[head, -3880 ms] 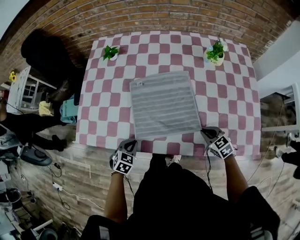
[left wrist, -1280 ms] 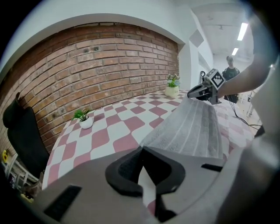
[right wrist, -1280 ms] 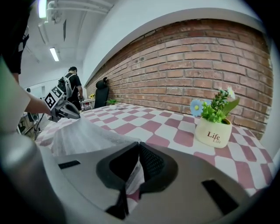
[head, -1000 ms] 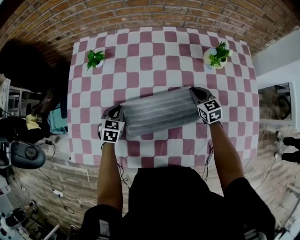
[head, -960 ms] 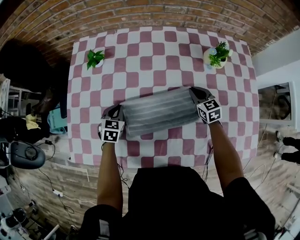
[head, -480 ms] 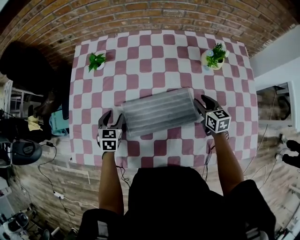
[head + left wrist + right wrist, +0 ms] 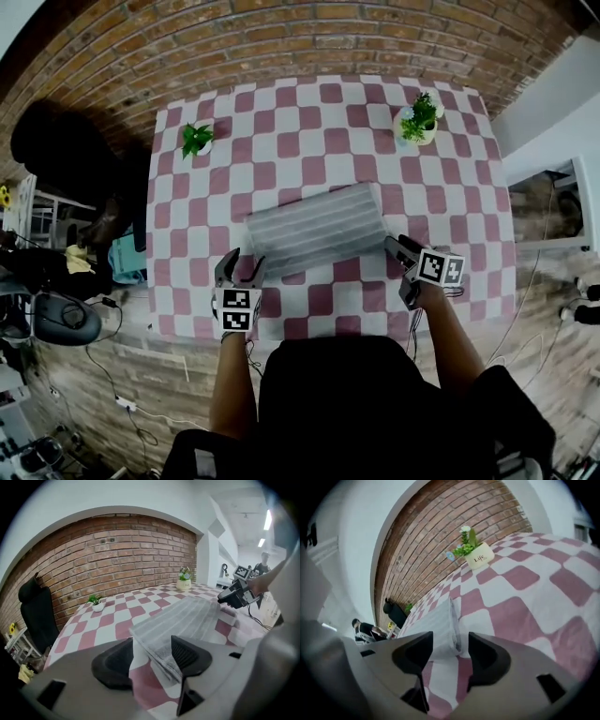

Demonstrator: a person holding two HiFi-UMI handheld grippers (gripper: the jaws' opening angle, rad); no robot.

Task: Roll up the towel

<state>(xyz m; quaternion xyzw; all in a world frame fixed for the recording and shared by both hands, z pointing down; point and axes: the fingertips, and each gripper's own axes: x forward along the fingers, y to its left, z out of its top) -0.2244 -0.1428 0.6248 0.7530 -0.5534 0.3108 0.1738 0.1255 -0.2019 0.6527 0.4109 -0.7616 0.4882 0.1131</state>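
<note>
1. The table (image 7: 319,103) under its pink-and-white checked cloth fills the middle of the head view, against a brick wall (image 7: 281,37)
2. The towel (image 7: 317,228), grey with fine stripes, lies at the table's centre as a long flat band of several layers, set slightly askew, its right end farther from the person than its left
3. The left gripper (image 7: 152,641) sits at the towel's near left corner; its jaws have just been opening and now stand apart, let go. In the left gripper view the towel's layered end shows in the gap, close to the right-hand jaw, with neither pad pressing on it
4. The right gripper (image 7: 450,637) is just off the towel's near right corner, rolled to one side; its jaws too have just been opening and stand released, empty, with the towel's end lying ahead of them
5. Two small potted plants, one (image 7: 197,139) at the far left corner and one (image 7: 416,117) at the far right, stand well clear of the towel
</note>
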